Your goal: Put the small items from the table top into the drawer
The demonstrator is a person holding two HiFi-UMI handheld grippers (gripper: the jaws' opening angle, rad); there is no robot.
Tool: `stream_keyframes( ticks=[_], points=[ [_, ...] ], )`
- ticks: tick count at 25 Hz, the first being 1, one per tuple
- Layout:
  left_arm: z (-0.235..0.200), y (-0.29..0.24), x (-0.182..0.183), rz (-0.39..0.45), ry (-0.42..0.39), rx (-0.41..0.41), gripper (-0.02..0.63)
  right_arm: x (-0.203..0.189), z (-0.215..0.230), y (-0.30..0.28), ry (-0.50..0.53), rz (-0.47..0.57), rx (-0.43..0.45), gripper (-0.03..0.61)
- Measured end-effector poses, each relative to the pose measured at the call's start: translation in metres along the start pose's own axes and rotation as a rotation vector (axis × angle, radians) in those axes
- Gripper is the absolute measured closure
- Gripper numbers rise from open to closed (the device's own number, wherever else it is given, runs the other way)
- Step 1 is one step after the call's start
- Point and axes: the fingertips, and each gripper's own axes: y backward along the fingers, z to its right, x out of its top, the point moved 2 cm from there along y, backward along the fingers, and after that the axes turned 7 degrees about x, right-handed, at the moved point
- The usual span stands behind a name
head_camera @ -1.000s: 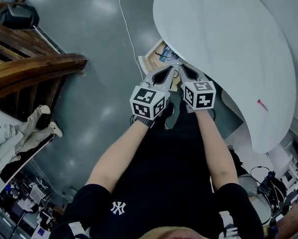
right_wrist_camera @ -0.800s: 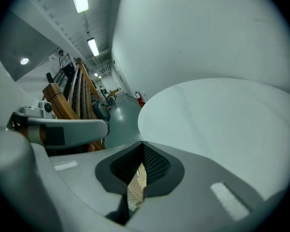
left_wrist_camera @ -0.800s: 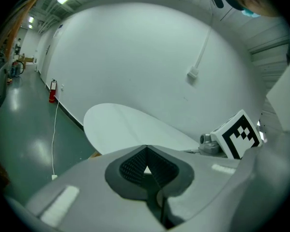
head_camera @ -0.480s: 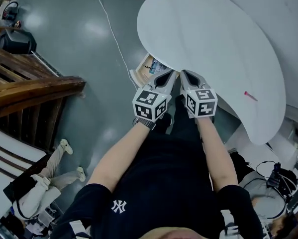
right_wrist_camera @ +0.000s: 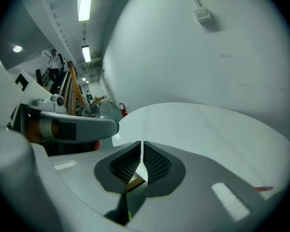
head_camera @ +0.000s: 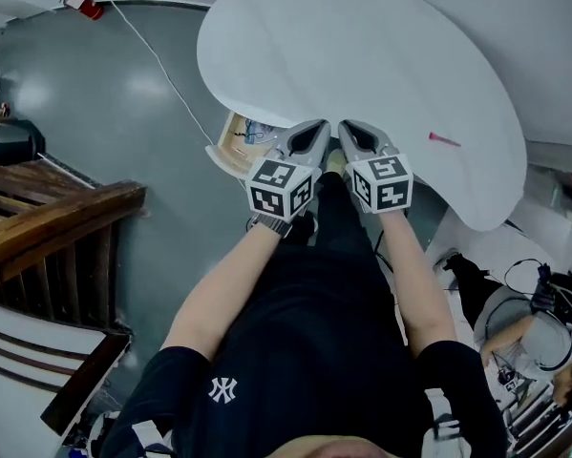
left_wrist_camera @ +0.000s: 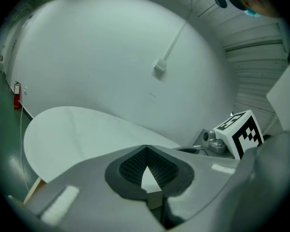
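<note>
One white table point(head_camera: 362, 55), one open drawer point(head_camera: 230, 146) at its eight o'clock edge, one small pink item point(head_camera: 445, 140) toward three o'clock, one red fire extinguisher point(left_wrist_camera: 16, 94).

Wooden railing point(head_camera: 66, 219) and red fire extinguisher point(head_camera: 83, 6)

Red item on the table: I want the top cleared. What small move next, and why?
Probably swing the right gripper toward the red item: it lies on the table to that side, and those tongs, just opening, hold nothing.
</note>
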Motion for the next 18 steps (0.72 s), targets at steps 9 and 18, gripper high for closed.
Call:
stream_keyframes(
  ticks=[9,18],
  points=[
    [0.073,-0.061,-0.013,-0.089,-0.079,-0.157,0.614,-0.028,0.08,0.064,-0.081,0.019,-0.17,0.52],
    [0.122,-0.112,-0.03,-0.167,-0.123,-0.253,0.614,-0.068,0.166,0.119,-0.087,-0.04,-0.307,0.505]
  ],
)
